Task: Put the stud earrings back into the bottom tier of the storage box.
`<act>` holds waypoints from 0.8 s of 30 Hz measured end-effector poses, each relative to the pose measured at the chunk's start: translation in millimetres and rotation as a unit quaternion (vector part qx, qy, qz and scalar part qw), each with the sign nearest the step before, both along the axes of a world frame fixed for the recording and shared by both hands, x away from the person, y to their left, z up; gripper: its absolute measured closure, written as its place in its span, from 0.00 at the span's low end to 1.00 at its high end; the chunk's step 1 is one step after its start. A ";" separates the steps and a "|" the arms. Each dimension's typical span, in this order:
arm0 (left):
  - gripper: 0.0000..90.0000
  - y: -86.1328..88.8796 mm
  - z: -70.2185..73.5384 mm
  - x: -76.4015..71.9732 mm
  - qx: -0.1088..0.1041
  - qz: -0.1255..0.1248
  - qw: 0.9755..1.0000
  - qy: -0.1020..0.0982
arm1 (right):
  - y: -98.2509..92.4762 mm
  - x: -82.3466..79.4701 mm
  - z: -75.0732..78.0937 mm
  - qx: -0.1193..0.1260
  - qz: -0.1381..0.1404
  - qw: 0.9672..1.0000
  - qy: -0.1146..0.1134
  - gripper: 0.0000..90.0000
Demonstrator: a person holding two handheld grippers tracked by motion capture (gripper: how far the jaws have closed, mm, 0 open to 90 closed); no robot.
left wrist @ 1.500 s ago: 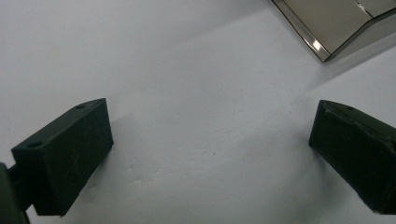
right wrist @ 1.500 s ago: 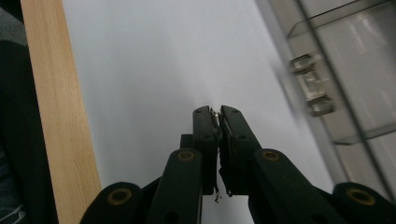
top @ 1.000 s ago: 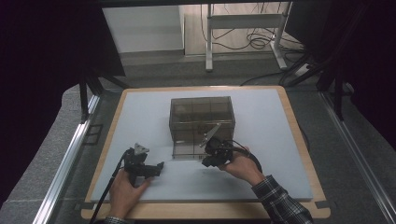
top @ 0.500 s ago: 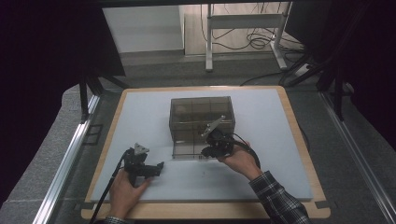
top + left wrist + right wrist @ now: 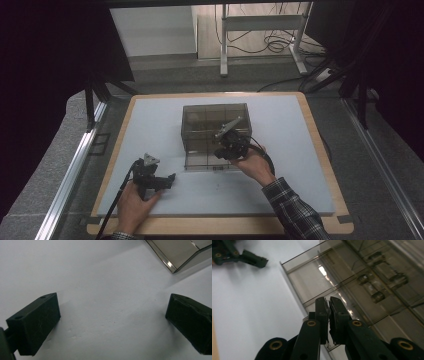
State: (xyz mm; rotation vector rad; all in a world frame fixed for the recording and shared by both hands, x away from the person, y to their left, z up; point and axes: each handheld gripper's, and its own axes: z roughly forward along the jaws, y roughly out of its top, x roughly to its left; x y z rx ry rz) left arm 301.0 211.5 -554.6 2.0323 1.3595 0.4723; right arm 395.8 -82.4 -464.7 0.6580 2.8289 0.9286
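A smoky transparent drawer box (image 5: 215, 131) stands mid-worktop (image 5: 150, 125), its lowest drawer (image 5: 207, 161) pulled out toward the person; its contents cannot be made out, and no writing is legible. The right gripper (image 5: 226, 150) pinches that drawer's front edge. The left gripper (image 5: 167, 181) rests wide open on the worktop, well apart.

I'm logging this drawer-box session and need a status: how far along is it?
Done: a bottom drawer of the smoky clear box stands pulled out toward the person. In hand: the right gripper, jaws shut, is at that drawer's front edge; whether it pinches it I cannot tell. The left gripper rests open on the white mat. Left: probably opening the drawer fully.
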 end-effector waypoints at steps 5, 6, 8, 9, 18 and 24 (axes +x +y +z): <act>0.00 0.0 0.0 0.0 0.000 0.000 1.000 0.000 | 0.0 6.7 -4.8 0.002 -0.012 1.000 -0.005 0.93; 0.00 -0.2 0.0 -0.1 -0.001 0.001 1.000 0.000 | 0.2 8.3 -6.3 0.001 -0.013 1.000 -0.009 0.93; 0.00 -0.3 -0.1 -0.1 -0.002 0.001 1.000 0.001 | 0.7 11.4 -10.2 -0.001 -0.017 1.000 -0.010 0.93; 0.00 -0.3 -0.1 -0.1 -0.002 0.001 1.000 0.001 | 1.0 12.3 -11.5 -0.003 -0.019 1.000 -0.011 0.93; 0.00 -0.3 -0.1 -0.1 -0.002 0.001 1.000 0.001 | -0.6 19.7 -31.2 -0.019 -0.030 0.999 -0.005 0.93; 0.00 -0.3 -0.1 -0.2 -0.002 0.001 1.000 0.001 | -2.5 20.0 -38.8 -0.028 -0.030 0.999 -0.001 0.93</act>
